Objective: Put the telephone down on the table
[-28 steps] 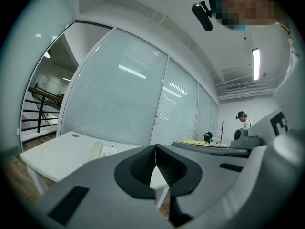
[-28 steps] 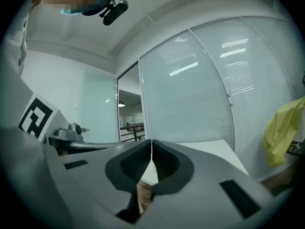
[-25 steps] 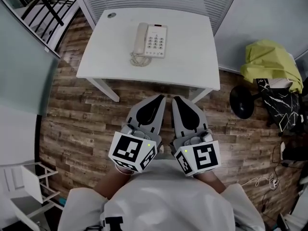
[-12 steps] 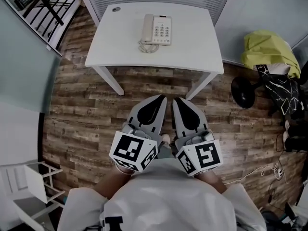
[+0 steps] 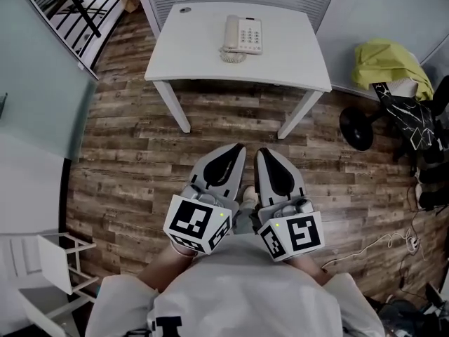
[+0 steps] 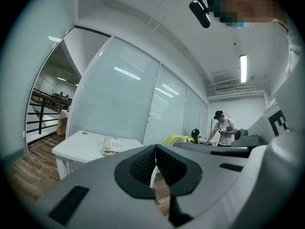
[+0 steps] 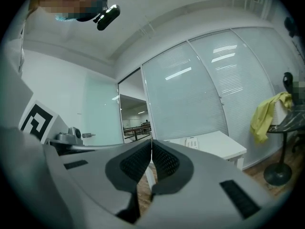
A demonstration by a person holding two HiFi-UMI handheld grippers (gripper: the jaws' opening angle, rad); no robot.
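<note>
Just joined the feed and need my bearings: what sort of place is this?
Most likely an office: a white table with a telephone on it, glass partitions with blinds, and a ceiling strip light.

Seen from the head view, the telephone (image 5: 243, 34) is too small for its key markings to be read, and the table (image 5: 196, 55) hides its far legs under its top. A white chair (image 5: 49, 262) is cut off at the lower left edge. Both hands are covered by the left gripper (image 5: 237, 148) and right gripper (image 5: 261, 152) (only a bit of forearm peeks out). In the left gripper view, a distant person (image 6: 224, 127) is hidden from the waist down
</note>
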